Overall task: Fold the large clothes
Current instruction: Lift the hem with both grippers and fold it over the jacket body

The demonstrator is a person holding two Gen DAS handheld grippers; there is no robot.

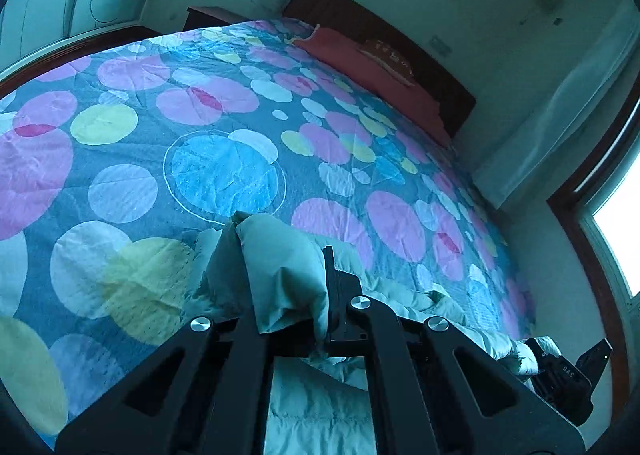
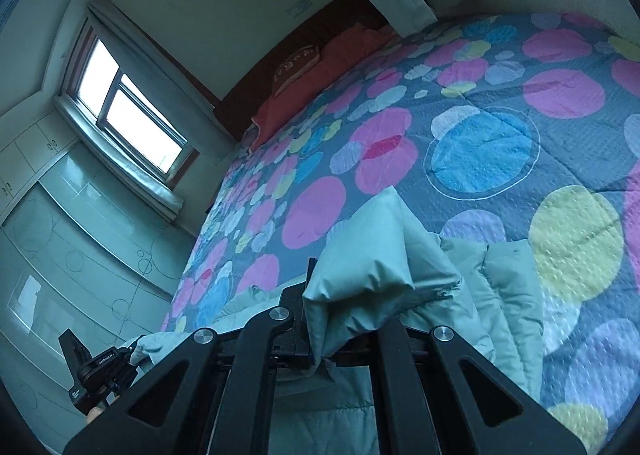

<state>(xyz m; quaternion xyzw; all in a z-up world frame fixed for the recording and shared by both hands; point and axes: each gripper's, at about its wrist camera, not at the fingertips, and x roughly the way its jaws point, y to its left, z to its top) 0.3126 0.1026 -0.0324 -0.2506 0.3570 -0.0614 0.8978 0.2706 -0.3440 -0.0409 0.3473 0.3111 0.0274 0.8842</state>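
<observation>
A pale green padded jacket [image 1: 280, 255] hangs from both grippers over the near edge of the bed. In the left wrist view my left gripper [image 1: 294, 283] is shut on a bunched fold of it. The cloth covers one finger, and the other black finger [image 1: 330, 275] shows beside it. More of the jacket trails right to my right gripper [image 1: 560, 371], which also grips it. In the right wrist view my right gripper [image 2: 352, 287] is shut on a fold of the jacket [image 2: 372, 255]. The left gripper [image 2: 96, 375] shows at lower left, holding the far end.
The bed carries a blue quilt with large coloured circles [image 1: 224, 171], also seen in the right wrist view [image 2: 480, 151]. A red pillow [image 1: 372, 71] lies against the dark headboard [image 1: 400, 43]. A window [image 2: 132, 111] and pale wardrobe doors [image 2: 60, 239] stand beside the bed.
</observation>
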